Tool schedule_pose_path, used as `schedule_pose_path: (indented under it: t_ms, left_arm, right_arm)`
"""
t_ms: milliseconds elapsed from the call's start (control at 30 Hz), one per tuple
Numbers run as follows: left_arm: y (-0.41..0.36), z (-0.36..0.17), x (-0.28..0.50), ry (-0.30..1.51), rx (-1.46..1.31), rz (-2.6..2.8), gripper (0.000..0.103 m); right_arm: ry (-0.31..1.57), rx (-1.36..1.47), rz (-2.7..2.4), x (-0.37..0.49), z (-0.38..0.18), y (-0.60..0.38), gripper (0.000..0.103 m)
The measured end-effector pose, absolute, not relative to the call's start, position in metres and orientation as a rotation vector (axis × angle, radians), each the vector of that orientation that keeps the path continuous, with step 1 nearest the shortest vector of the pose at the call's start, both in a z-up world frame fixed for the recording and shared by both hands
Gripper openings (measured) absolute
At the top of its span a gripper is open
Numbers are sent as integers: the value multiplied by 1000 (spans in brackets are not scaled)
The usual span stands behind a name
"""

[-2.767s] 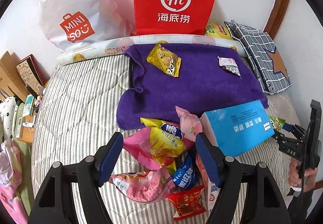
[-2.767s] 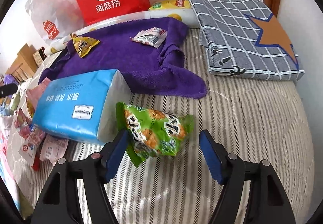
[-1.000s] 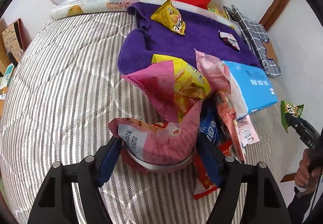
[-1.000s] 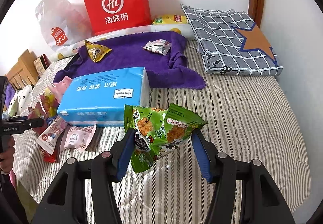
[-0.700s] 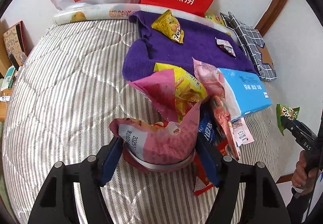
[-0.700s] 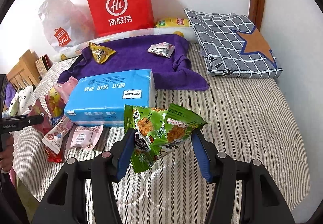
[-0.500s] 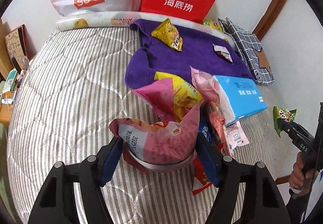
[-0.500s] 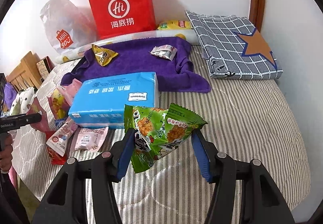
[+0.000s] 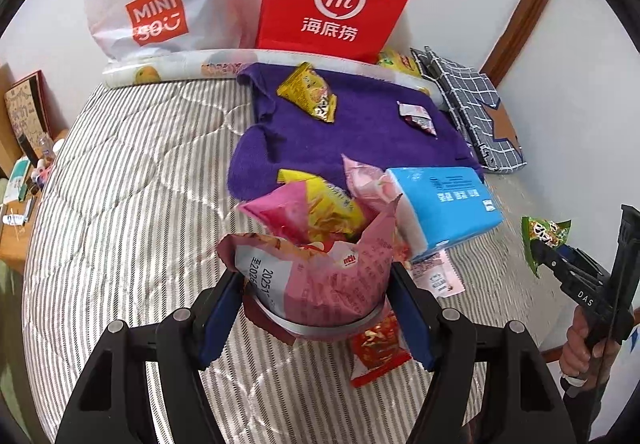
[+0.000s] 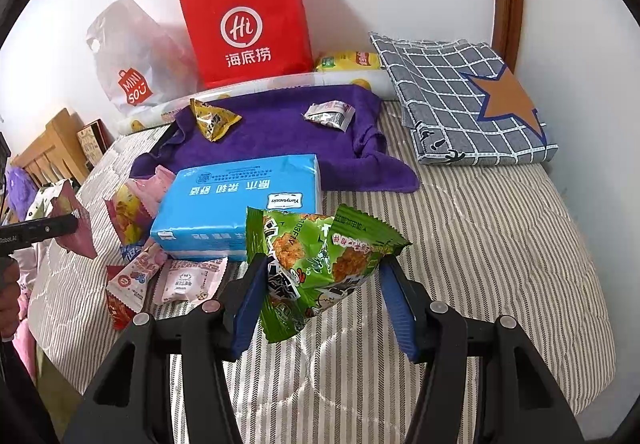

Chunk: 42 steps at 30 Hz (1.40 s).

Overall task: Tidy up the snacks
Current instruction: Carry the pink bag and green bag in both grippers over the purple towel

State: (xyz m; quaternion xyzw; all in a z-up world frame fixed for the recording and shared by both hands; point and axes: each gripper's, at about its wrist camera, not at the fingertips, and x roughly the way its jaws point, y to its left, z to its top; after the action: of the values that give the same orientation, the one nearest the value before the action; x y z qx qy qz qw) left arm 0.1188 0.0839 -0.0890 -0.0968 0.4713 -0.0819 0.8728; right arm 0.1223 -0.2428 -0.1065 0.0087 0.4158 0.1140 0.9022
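My left gripper is shut on a pink snack bag and holds it above the striped bed. My right gripper is shut on a green snack bag, lifted over the bed; it also shows in the left wrist view. A purple towel lies at the back with a yellow snack and a small white packet on it. A pile of snacks lies left of a blue tissue pack.
A red paper bag and a white Miniso bag lean on the back wall. A folded grey checked cloth lies at the back right. A red packet lies under my left gripper. A wooden nightstand stands left.
Both grippers closed on their bags and lifted them off the bed. The views have since pulled back and risen slightly.
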Motion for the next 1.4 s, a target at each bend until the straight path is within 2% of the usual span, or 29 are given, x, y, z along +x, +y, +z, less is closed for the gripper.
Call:
schedule_pose_path:
  t_ms: [533,933,1400]
  left_arm:
    - [36,-67,134,968,-160,-261,69]
    - [7,-51,171,971,-159,-297,69]
    - [27,-53,234,989,-143,-225,69]
  right_arm:
    - [823,15,271,129,-88,-232,55]
    - [783,15,306,165,-66,-220,55]
    - [779,29,292,238,-65,-211,55]
